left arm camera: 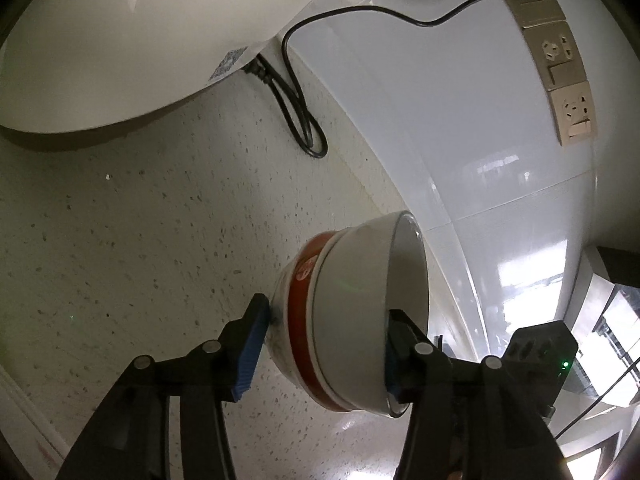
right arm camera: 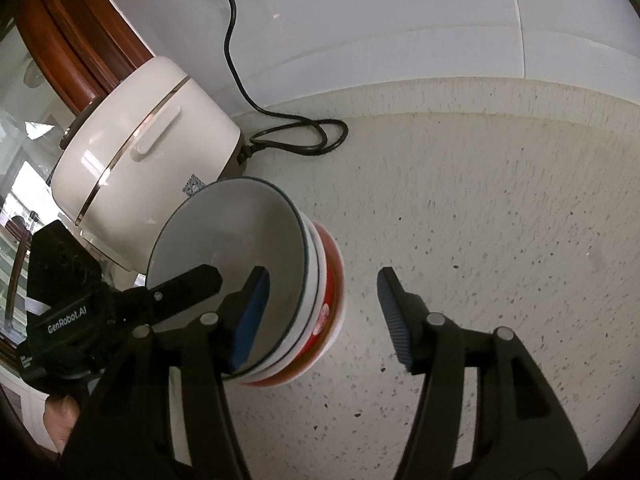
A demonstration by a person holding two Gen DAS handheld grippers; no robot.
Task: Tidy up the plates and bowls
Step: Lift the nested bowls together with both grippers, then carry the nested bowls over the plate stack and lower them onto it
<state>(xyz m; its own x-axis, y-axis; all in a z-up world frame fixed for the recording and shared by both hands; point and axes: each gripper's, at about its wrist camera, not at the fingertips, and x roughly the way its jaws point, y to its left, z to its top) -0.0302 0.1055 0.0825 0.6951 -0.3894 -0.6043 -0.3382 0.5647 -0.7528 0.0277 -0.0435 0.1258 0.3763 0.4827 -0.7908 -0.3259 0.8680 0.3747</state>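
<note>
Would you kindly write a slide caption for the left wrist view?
Left gripper clamps a stack of bowls above the speckled counter, rice cooker behind.

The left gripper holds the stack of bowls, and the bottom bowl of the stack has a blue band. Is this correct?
Not quite: the band is red, not blue, as both wrist views show. The left gripper does hold the stack of bowls, and the bottom bowl carries that red band.
</note>
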